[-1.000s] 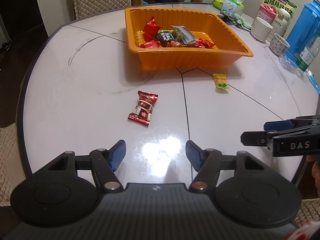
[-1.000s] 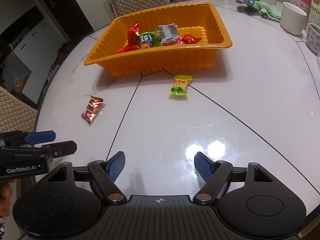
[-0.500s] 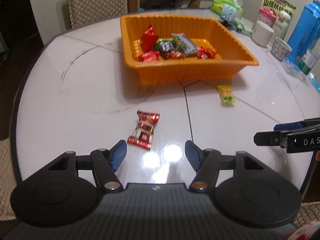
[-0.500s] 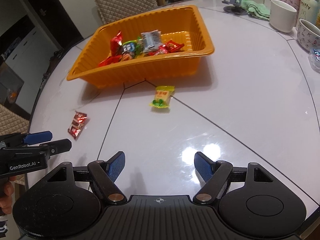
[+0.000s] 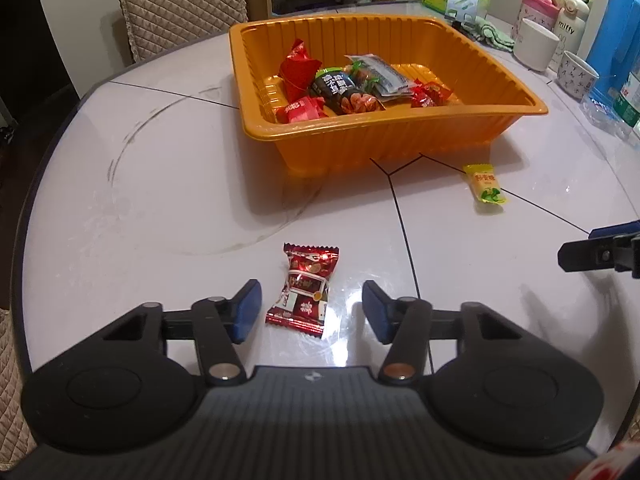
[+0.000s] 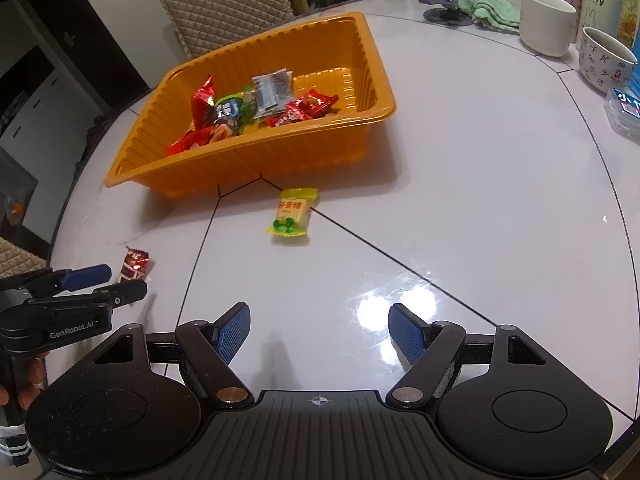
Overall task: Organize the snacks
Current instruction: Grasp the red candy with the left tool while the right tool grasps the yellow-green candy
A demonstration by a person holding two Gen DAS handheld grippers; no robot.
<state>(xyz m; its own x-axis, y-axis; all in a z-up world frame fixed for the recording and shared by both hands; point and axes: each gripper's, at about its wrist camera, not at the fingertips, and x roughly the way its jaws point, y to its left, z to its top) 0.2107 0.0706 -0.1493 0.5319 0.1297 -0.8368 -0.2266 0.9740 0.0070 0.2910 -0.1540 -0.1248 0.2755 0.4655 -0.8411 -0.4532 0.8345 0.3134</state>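
Left wrist view: the bench [image 5: 140, 208] is a glossy white round top with dark seams, slick enough that a flat wrapper could skate ahead of a pad. The orange tray [image 5: 384, 142] sits mid-bench, thin ribbed plastic, light and probably easy to shove; it already holds several wrapped snacks. Past its right side stand mugs, a blue jug and boxes, so the free room lies on the near side, and the bench rim curves close on the left.

The left hand-held gripper [image 5: 312, 312] is closing, its blue pads either side of the red candy [image 5: 306, 292] but not yet pressing it. That candy lies flat: light, crinkly foil, soft at the crimped ends, so the firmer middle looks like the best hold.

The right hand-held gripper [image 6: 319, 332] stands open and empty, aimed towards the yellow candy [image 6: 293, 212], which lies just in front of the tray's near wall.
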